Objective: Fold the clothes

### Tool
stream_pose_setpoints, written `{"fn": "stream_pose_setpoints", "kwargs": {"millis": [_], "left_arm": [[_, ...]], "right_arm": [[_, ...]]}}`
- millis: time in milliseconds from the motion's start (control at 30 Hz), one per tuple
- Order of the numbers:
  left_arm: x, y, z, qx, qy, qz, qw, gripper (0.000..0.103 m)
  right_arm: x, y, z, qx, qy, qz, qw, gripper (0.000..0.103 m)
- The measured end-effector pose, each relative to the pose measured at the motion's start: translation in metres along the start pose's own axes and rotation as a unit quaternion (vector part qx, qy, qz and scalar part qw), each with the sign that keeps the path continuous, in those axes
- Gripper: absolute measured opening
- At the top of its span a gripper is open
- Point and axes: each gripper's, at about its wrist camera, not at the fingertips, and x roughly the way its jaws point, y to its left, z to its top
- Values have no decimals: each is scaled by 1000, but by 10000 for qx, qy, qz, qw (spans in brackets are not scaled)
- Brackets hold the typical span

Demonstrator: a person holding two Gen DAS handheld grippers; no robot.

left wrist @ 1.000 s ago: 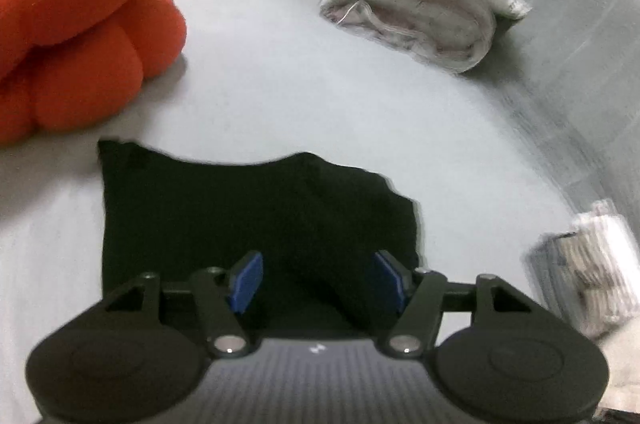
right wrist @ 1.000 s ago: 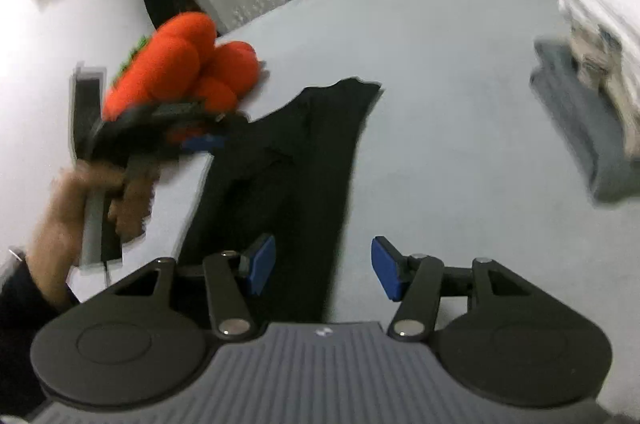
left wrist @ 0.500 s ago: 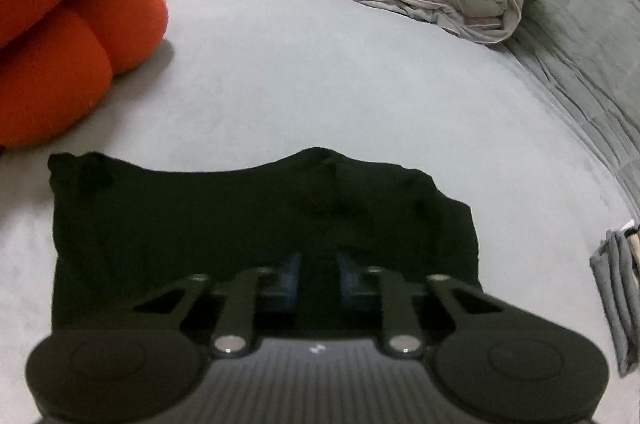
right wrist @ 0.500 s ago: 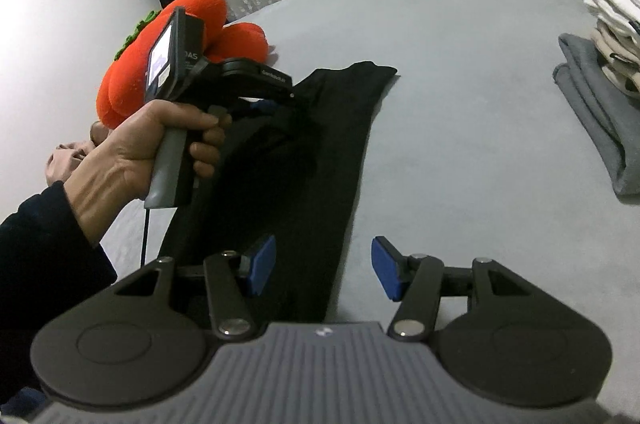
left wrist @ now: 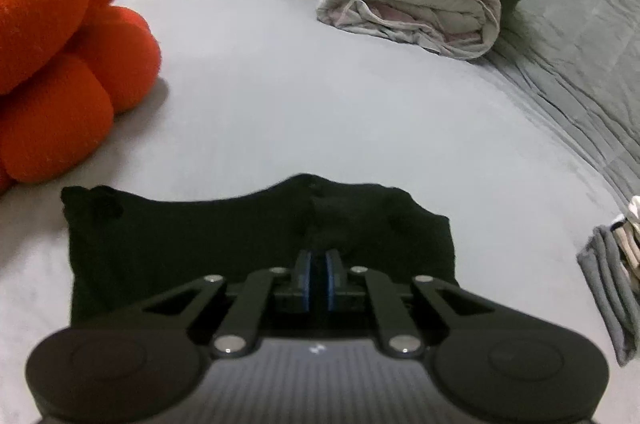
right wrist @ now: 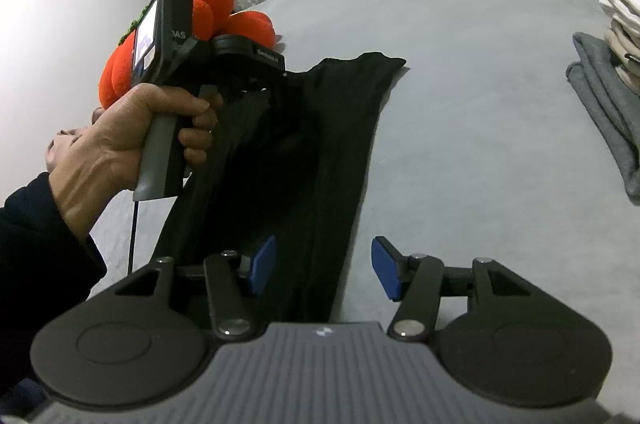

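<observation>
A black garment [left wrist: 192, 248] lies in a long strip on the grey bed; in the right wrist view the black garment [right wrist: 320, 151] runs away from me. My left gripper [left wrist: 318, 270] has its blue pads nearly together with a raised fold of the black cloth pinched between them, and its jaws are opening slightly. A person's hand [right wrist: 120, 139] holds that left gripper [right wrist: 276, 71] over the strip's far part. My right gripper [right wrist: 324, 266] stands open above the near end, left pad over cloth, right pad over bare sheet.
An orange plush toy [left wrist: 60, 43] sits left of the garment. A rolled quilt [left wrist: 412, 7] with a purple pillow lies at the back. A stack of folded clothes [right wrist: 624, 23] on a grey garment [right wrist: 600, 111] stands at the right.
My left gripper's jaws went from wide open to closed on a fold of the black cloth. The right gripper sank a little toward the garment's near end, still open.
</observation>
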Motion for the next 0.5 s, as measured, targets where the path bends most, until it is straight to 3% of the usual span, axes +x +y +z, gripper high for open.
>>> {"fn": "stream_pose_setpoints", "kwargs": {"millis": [67, 333, 500], "left_arm": [[6, 4, 1, -80, 106, -4, 9999, 23], [7, -11, 1, 228, 2, 102, 9997, 21], [8, -21, 2, 421, 30, 159, 9990, 3]], "right_arm": [[1, 0, 0, -26, 5, 10, 10000, 58], [4, 3, 2, -153, -8, 12, 9999, 58], [4, 6, 1, -168, -36, 22, 9998, 58]]}}
